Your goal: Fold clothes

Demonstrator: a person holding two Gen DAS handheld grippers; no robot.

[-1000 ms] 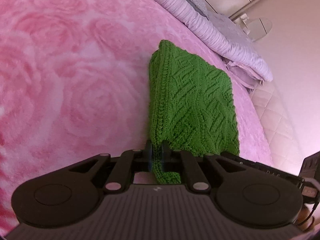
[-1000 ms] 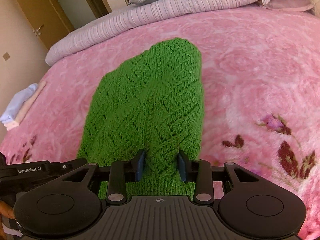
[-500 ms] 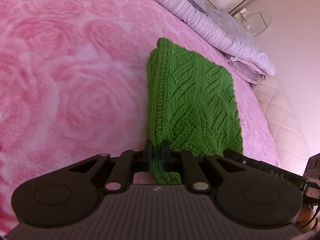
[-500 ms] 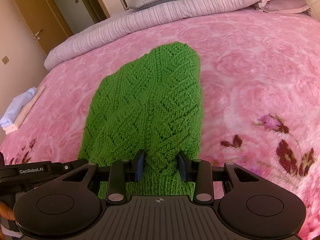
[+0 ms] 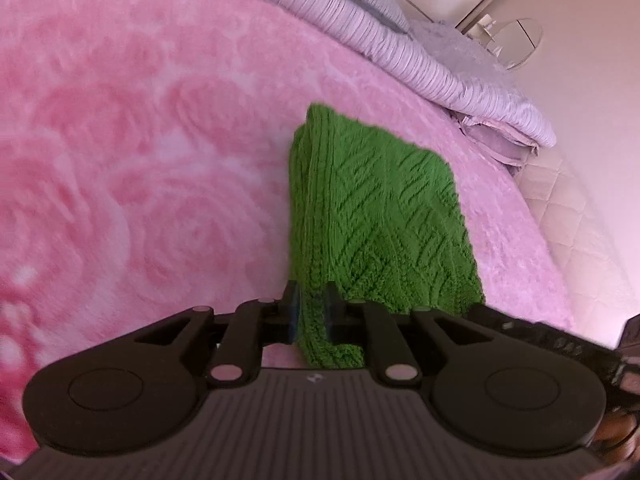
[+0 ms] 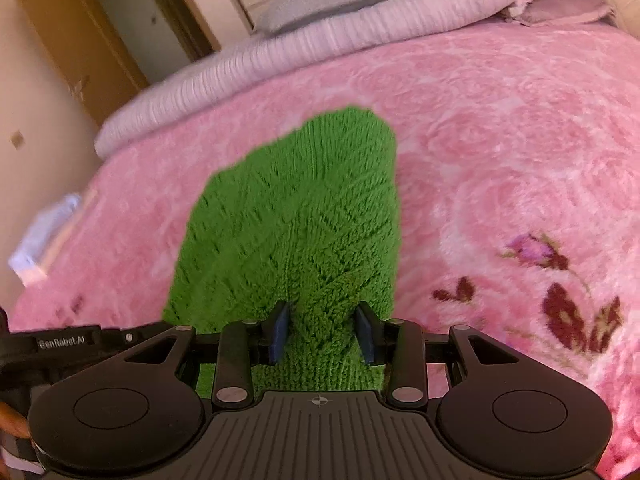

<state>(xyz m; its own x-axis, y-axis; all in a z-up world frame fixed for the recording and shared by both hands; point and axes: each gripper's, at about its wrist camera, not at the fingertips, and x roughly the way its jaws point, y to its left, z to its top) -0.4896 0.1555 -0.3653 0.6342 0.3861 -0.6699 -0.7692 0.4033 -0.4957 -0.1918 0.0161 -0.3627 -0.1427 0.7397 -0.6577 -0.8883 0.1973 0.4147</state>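
Note:
A green cable-knit garment (image 5: pixel 380 216) lies folded lengthwise on the pink rose-patterned blanket (image 5: pixel 120 160). My left gripper (image 5: pixel 311 300) is shut on the thin left corner of its near edge, and the knit hangs down between the pads. In the right wrist view the same garment (image 6: pixel 296 208) stretches away from me over the blanket (image 6: pixel 500 160). My right gripper (image 6: pixel 322 320) holds a thick bunch of the near edge, which fills the gap between the blue pads (image 6: pixel 278 330); its jaws are opening slightly. Each gripper's black body shows at the edge of the other's view.
A rolled lilac quilt (image 6: pixel 320 48) and pillows line the head of the bed. Folded pale-blue clothes (image 6: pixel 44 236) sit near the bed's left edge, below a wooden door (image 6: pixel 80 48). In the left wrist view, a round glass table (image 5: pixel 516 40) stands beyond the bed's right side.
Both grippers have risen a little with the near edge of the green knit still in them. The garment's far end has stayed on the blanket, and both views are now blurred by motion.

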